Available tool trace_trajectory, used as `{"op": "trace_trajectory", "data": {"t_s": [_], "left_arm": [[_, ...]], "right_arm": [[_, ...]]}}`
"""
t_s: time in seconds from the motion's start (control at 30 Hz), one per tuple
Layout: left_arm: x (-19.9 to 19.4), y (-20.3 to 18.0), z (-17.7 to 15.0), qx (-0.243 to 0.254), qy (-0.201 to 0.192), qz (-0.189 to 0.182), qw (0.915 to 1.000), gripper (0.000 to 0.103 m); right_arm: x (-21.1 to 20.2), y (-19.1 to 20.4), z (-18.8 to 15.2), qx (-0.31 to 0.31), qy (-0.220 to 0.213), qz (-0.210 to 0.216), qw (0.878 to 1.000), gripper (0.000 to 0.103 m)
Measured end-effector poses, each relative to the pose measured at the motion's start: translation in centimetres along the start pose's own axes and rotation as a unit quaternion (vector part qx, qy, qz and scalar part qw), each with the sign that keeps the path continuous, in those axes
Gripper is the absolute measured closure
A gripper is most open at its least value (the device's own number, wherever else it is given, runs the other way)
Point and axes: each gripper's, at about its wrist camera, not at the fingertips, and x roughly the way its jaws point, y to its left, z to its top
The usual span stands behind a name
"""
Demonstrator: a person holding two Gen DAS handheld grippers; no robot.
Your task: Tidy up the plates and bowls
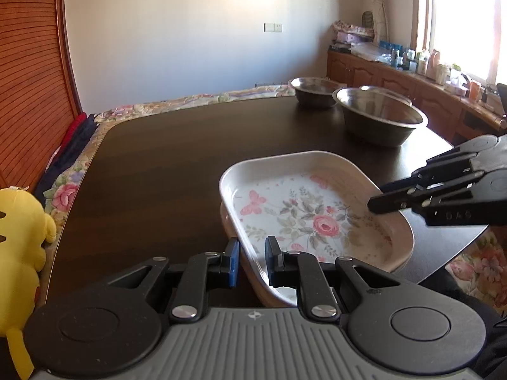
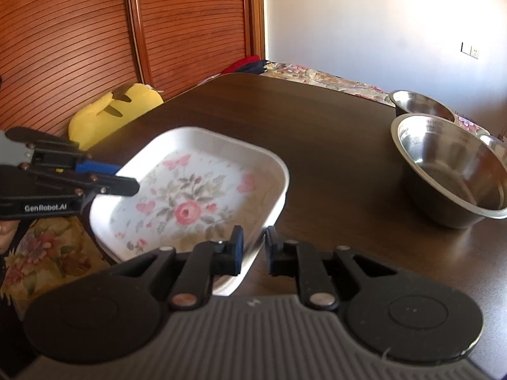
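The flowered tray [image 1: 317, 218] sits at the near edge of the dark table [image 1: 177, 164]. The left gripper [image 1: 252, 261] has the tray's rim between its fingers. The right gripper [image 2: 255, 250] does too. Two steel bowls [image 2: 450, 171] stand farther back.

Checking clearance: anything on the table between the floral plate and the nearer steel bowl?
Nothing: only bare dark table separates the floral plate from the nearer steel bowl, clearest in the right wrist view.
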Motion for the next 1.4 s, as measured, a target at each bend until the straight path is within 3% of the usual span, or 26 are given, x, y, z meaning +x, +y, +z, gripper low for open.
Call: {"op": "trace_trajectory", "data": {"t_s": [0.8,1.0,1.27,1.4], "left_arm": [[2.3,1.5,0.3,-0.021,-0.001,-0.007,0.9998,0.084],[1.7,2.4,1.1,-0.036,-0.014,0.012,0.9992,0.068],[1.2,1.5,3.6,-0.037,-0.051,0.005,0.9980,0.026],[1.7,-0.1,5.1,-0.027,-0.059,-0.010,0.9978,0.017]], "right_arm": [[0.2,-0.3,-1.0,0.058,-0.024,-0.006,0.998,0.082],[-1.6,-1.5,-0.7,0.074,-0.055,-0.020,0.996,0.078],[-4.4,-4.0,-0.5,0.080,-0.095,-0.062,0.990,0.073],[-5.6,-5.7,-0.8,0.088,-0.110,-0.083,0.987,0.071]]}}
